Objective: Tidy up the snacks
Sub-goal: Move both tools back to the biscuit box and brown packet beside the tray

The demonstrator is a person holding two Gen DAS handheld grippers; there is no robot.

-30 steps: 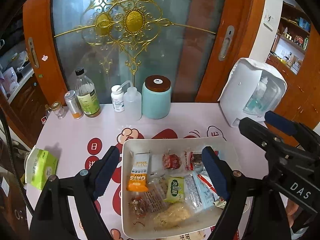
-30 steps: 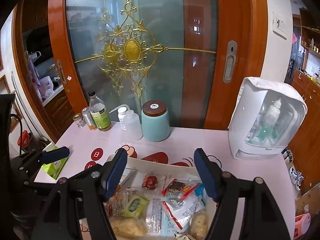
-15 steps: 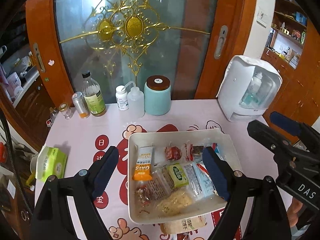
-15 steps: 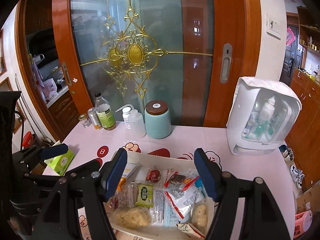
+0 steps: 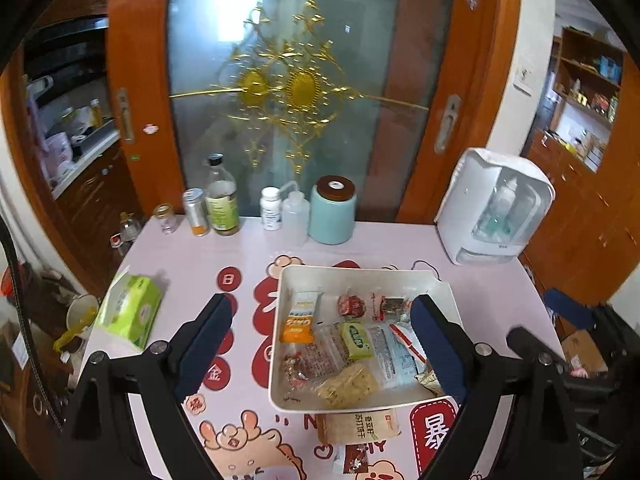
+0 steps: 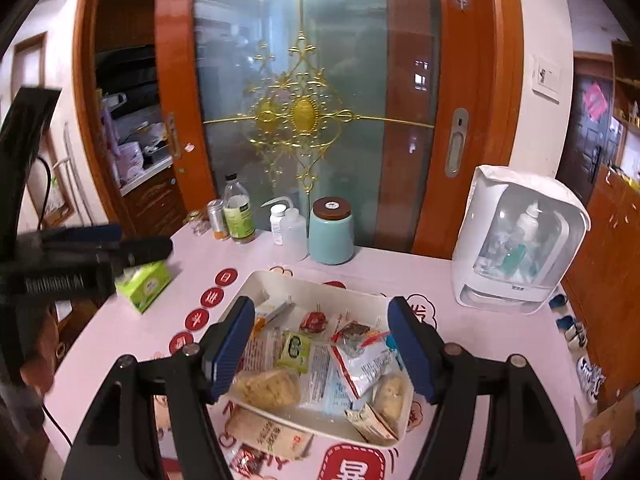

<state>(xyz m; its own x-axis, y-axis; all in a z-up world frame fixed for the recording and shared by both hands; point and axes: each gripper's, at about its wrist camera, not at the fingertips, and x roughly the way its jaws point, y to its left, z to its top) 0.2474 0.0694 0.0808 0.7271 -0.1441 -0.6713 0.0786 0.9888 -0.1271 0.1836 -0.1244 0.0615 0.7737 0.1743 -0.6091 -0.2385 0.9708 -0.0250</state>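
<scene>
Sitting on a glossy pink table (image 5: 192, 264), a white rectangular plastic bin (image 5: 360, 276) holds crinkly wrapped snacks (image 5: 356, 340). Above it, the left gripper (image 5: 320, 344) is opening and the right gripper (image 6: 320, 344) is spread, both empty.

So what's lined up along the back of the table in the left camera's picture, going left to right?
Small glass jar → metal can → tall bottle → white pill bottle → squeeze bottle → teal jar → white box.
</scene>
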